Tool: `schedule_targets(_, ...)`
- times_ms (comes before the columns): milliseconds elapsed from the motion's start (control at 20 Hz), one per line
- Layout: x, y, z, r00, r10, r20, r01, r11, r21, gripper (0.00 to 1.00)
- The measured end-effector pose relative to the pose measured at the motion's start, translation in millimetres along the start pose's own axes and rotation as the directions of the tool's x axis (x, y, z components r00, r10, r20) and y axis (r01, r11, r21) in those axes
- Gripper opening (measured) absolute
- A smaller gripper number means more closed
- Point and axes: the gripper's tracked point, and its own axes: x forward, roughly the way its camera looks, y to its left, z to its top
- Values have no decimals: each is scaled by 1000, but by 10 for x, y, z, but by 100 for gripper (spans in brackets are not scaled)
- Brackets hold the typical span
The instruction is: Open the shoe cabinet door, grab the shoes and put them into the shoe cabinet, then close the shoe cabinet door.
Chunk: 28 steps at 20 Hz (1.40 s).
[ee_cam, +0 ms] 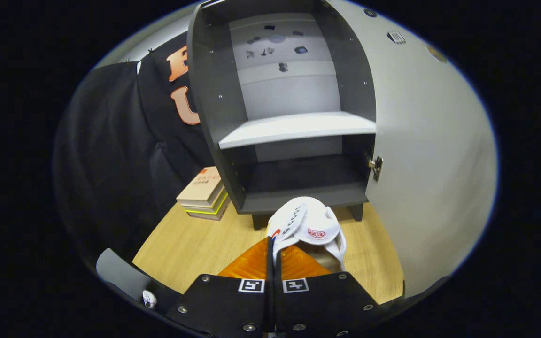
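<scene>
Gripper view: hand-held gripper [274, 256] clamps white fabric shoe [309, 225]; cabinet door [432, 159] open.

A white shoe [309, 225] with a red oval tongue label is held raised, pinched at its collar, just before the lower compartment. The dark grey shoe cabinet [214, 117] stands upright, its pale door [425, 155] swung wide open, with one light shelf [298, 127] inside.

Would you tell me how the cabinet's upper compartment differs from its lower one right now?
The upper compartment is taller and brightly lit, its pale back panel plain to see; the lower compartment is shorter and in shadow. The white shoe, gripped in the gripper, hangs just before the lower one. Both hold no shoes, and the door stands open.
</scene>
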Motion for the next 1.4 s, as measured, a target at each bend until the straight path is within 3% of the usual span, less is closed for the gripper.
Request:
schedule_targets(200,-75,23,764,993,29,116,-23,999,-49,0)
schedule_targets(550,713,-89,1685,982,11,190,9,995,-100,0)
schedule_targets(1000,1683,-146,2193,986,16,164,3,994,-114,0)
schedule_targets(1400,2250,-196,2267,993,-4,117,18,992,-124,0)
